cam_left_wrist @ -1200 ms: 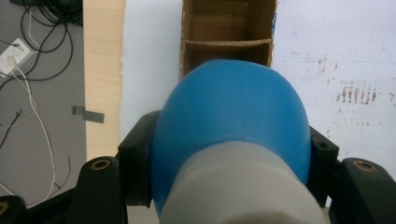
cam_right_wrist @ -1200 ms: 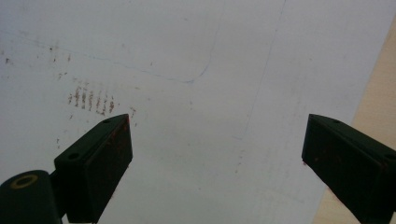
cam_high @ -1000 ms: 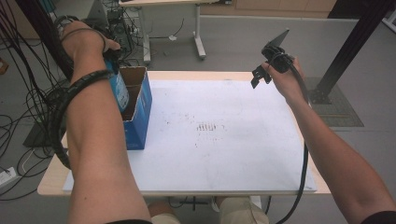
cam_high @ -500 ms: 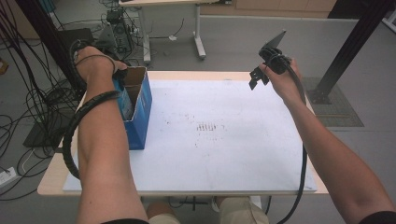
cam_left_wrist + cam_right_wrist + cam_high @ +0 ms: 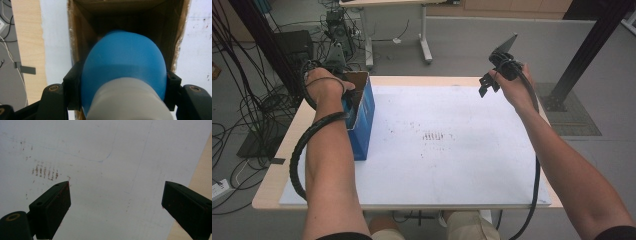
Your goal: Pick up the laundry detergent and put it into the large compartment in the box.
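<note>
Left gripper view looks down on one blue plastic bottle with a white lower part (image 5: 123, 75), clamped between the left gripper's (image 5: 122, 86) black fingers (image 5: 72, 85) and pointing into the open mouth of one blue cardboard box (image 5: 82, 37); no lettering can be read. Brown inner walls stand close around the bottle. On the high view the box (image 5: 362, 125) sits at the left edge of the white tabletop (image 5: 452, 165). Over its far right corner hangs the right gripper (image 5: 492, 82), fingers wide apart and empty, above broad bare surface marked with small brown smudges.
</note>
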Demonstrator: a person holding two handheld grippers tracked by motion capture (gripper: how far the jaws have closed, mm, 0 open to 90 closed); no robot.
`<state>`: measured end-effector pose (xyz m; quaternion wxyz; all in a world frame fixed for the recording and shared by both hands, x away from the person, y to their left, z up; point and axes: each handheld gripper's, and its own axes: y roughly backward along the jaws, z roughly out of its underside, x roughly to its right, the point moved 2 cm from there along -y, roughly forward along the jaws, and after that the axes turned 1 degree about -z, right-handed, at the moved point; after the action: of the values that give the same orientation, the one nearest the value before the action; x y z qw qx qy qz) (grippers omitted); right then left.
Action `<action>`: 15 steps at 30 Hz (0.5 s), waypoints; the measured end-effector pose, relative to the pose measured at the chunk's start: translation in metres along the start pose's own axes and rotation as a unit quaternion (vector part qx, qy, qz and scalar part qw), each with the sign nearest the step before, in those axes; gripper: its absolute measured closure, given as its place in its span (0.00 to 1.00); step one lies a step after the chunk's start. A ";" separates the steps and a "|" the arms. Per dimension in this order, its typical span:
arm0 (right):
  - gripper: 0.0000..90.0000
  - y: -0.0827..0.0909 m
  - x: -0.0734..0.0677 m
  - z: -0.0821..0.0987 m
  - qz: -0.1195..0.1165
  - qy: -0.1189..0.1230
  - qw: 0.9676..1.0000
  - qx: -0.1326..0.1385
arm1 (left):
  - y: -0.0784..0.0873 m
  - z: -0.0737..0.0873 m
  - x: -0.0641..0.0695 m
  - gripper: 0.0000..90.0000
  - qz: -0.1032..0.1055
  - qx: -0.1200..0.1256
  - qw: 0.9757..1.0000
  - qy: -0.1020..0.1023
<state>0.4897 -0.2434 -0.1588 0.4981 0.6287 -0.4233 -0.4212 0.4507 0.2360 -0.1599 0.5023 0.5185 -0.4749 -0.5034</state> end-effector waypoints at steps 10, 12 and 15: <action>0.10 -0.001 0.000 0.000 0.002 -0.001 1.000 -0.003 | -0.021 -0.002 0.005 0.41 -0.001 -0.006 1.000 -0.017; 0.10 -0.002 0.000 0.000 0.002 0.000 1.000 -0.003 | -0.023 -0.002 0.006 0.41 0.000 -0.008 1.000 -0.016; 0.10 -0.002 0.000 0.001 0.002 -0.001 1.000 -0.003 | -0.028 -0.003 0.007 0.41 -0.003 -0.008 1.000 -0.020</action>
<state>0.4888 -0.2436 -0.1613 0.5005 0.6261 -0.4241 -0.4215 0.4532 0.2300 -0.1878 0.4956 0.5054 -0.4792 -0.5189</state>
